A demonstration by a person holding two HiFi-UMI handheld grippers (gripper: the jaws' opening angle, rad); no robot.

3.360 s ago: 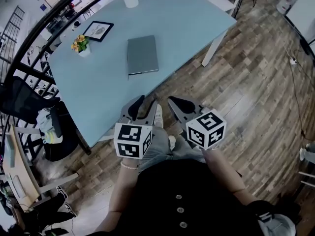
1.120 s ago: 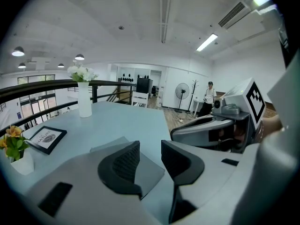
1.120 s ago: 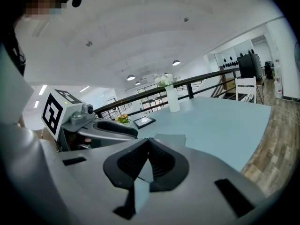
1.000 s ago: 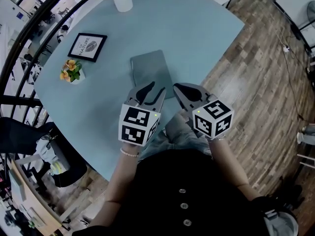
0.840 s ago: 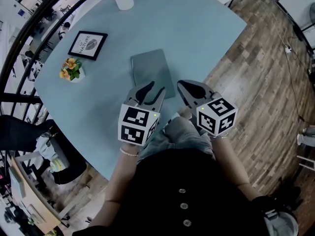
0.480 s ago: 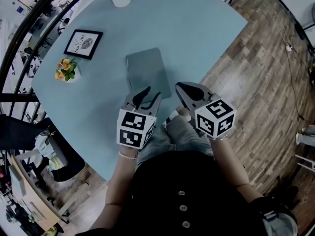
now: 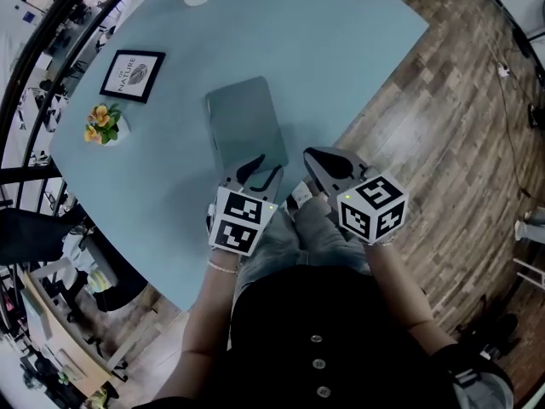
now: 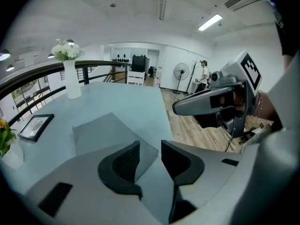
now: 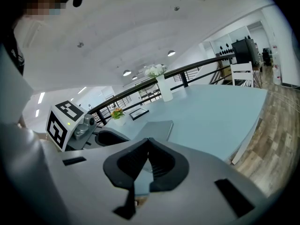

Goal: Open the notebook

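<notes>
Left tool released, jaws apart and empty, at the near corner of the closed notebook, which lies flat on the desk close to its near edge; right tool clenched on nothing, just beside. Risk: a bite taking the whole block rather than the cover alone would lift or drag the notebook towards that edge, since nothing pins it down. Open room to the right and beyond; picture frame and flower pot stand well apart at left.
</notes>
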